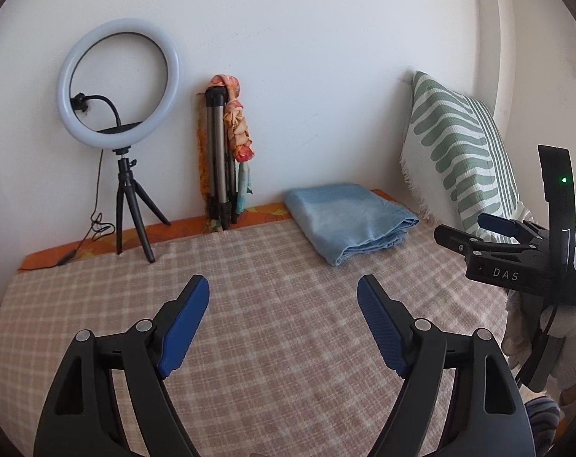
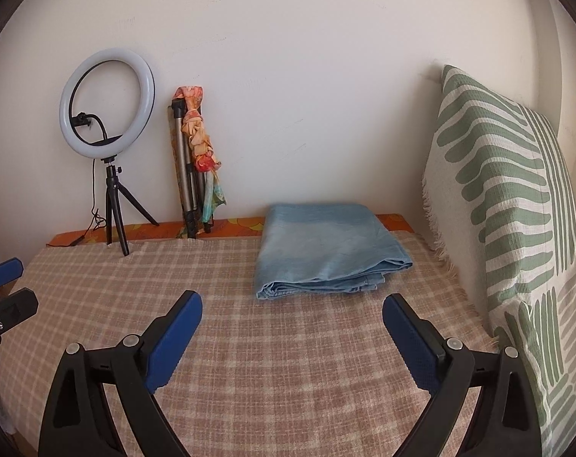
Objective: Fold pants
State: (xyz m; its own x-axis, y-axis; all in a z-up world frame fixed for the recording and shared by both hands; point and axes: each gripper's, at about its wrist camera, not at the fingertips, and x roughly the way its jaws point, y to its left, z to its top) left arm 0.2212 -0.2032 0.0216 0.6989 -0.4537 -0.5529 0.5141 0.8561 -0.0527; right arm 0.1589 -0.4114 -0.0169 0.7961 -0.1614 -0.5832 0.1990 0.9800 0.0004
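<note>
Light blue pants [image 1: 348, 221] lie folded in a neat stack on the checked bed cover, near the far right by the wall; they also show in the right wrist view [image 2: 327, 251]. My left gripper [image 1: 284, 285] is open and empty, hovering over the cover short of the pants and to their left. My right gripper [image 2: 292, 304] is open and empty, just in front of the pants. The right gripper also shows at the right edge of the left wrist view [image 1: 466, 228], open.
A ring light on a small tripod [image 1: 120, 114] and a folded tripod with a floral cloth [image 1: 225, 152] stand against the back wall. A green-and-white pillow [image 2: 516, 228] leans at the right. The checked cover [image 2: 288, 361] spreads beneath both grippers.
</note>
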